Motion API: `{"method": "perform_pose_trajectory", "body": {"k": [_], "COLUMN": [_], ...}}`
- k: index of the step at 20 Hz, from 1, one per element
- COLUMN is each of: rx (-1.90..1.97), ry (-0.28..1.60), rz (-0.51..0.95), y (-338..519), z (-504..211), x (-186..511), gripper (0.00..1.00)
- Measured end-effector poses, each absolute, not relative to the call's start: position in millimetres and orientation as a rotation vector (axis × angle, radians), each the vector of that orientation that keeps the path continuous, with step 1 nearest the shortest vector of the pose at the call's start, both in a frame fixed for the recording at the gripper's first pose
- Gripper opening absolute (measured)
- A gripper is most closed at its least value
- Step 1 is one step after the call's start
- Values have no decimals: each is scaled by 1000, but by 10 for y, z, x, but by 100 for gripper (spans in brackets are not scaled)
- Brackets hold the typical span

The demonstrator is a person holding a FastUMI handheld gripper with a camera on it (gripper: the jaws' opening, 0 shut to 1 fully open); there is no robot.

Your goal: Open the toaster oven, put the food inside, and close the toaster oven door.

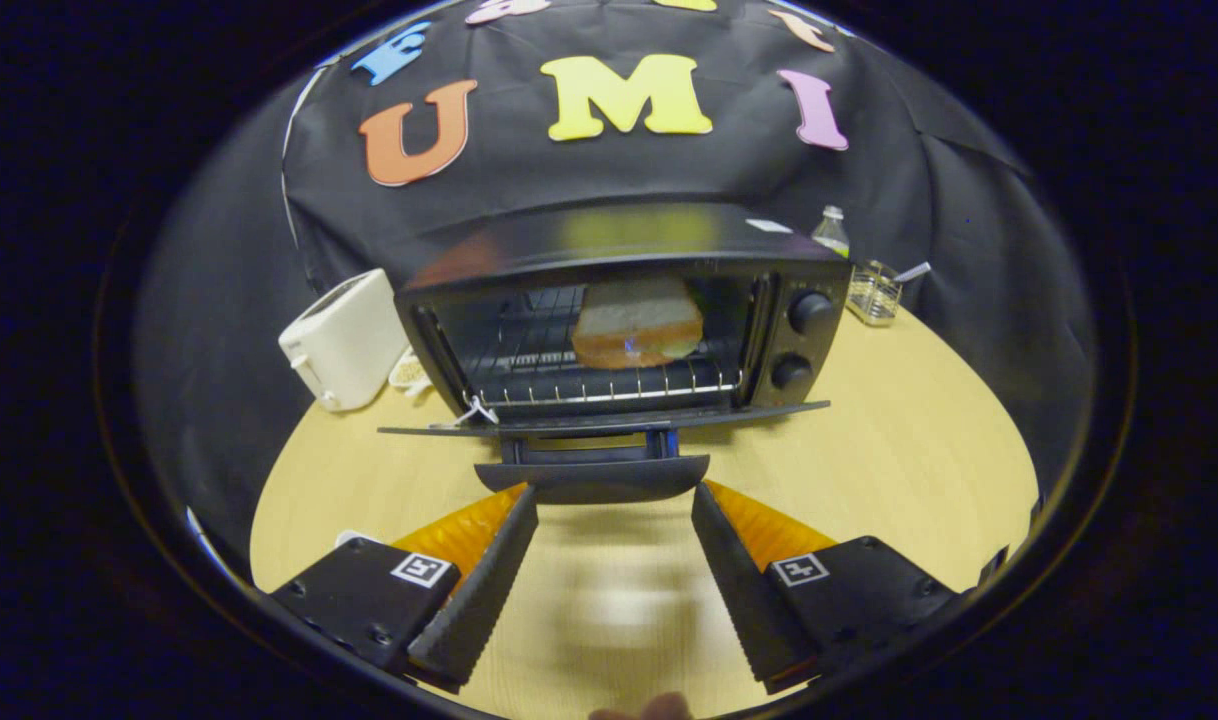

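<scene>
Toaster oven point(619, 320) is sitting toward the back edge of the counter point(899, 440), door point(604, 418) dropped all the way down flat, and the slice of bread point(637, 322) is already in there on the wire rack point(529, 370). So by my read the only thing left is swinging that door shut.

What I'd worry about: the door handle point(591, 477) is right at the fingertips, and if the tool point(614, 520) comes up under it off-centre, the handle could slip off one finger and the door would flop back down with a bang. Push too hard forward instead of up and the whole oven might skid back on the smooth counter, maybe toward the wire basket point(874, 292) and bottle point(831, 230) by the back right corner. There's also a white pop-up toaster point(344, 340) close on the oven's left side, so not much room for a sloppy swing there.

Tool itself is spread wide, fingers well apart, nothing pinched between them. The tips look like they sit just under or against the ends of the handle; can't tell for sure if they're actually touching it.
</scene>
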State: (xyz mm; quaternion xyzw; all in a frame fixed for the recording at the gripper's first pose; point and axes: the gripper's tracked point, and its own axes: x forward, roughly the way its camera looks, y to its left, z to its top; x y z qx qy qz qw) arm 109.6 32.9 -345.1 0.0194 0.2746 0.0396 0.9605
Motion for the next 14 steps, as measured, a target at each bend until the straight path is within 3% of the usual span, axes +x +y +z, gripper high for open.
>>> {"method": "perform_pose_trajectory", "body": {"k": [7, 14], "rx": [59, 22], "ry": [366, 127], "rz": [93, 117], "y": [441, 456], "z": [-2220, -532], "x": [1389, 963], "gripper": [100, 100]}}
